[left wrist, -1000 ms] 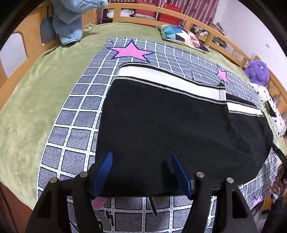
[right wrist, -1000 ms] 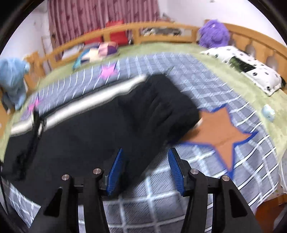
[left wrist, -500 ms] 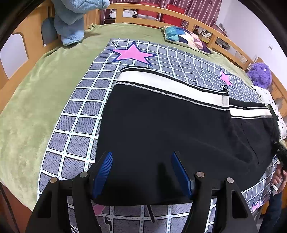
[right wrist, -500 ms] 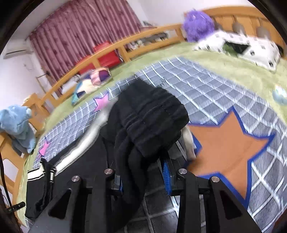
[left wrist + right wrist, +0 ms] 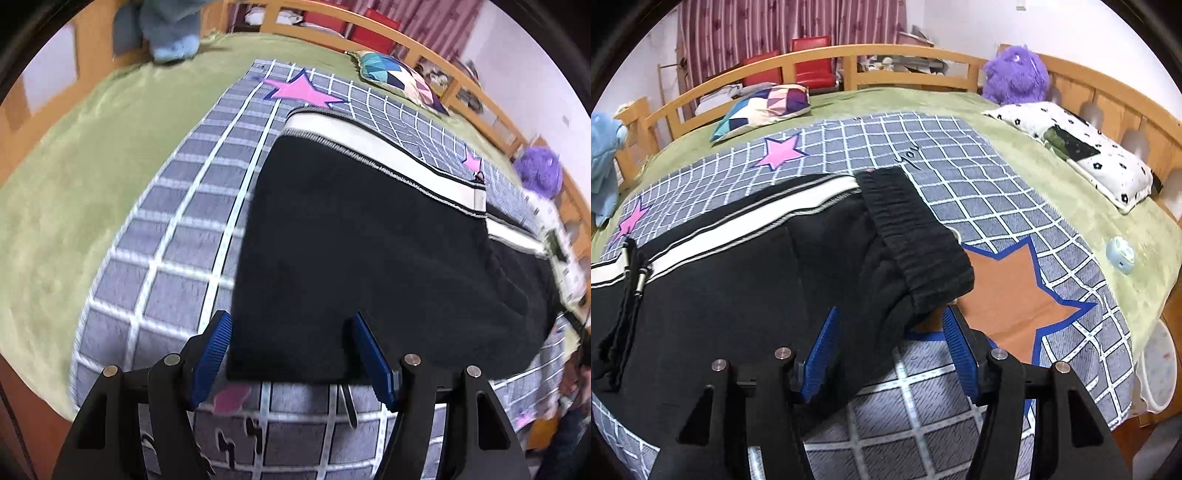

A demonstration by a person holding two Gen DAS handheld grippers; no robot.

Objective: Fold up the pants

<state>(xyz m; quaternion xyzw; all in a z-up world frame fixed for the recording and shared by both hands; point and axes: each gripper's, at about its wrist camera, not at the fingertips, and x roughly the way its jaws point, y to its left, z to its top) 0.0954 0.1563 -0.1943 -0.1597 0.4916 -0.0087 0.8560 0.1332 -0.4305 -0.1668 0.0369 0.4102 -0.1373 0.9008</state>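
Observation:
Black pants with a white side stripe lie flat on a grey checked blanket. My left gripper is open, its blue fingers astride the near corner of the pants' leg end. In the right wrist view the pants end in a ribbed black waistband lying over an orange star. My right gripper is open, its jaws around the near edge of the fabric below the waistband, not clamped.
The blanket covers a green bedspread inside a wooden bed rail. A patchwork cushion, a purple plush, a spotted pillow, a blue plush and a small blue object lie around.
My right gripper had the waistband gathered up between shut jaws; now the jaws are open and the waistband lies flat. The left gripper shifted slightly and stays open.

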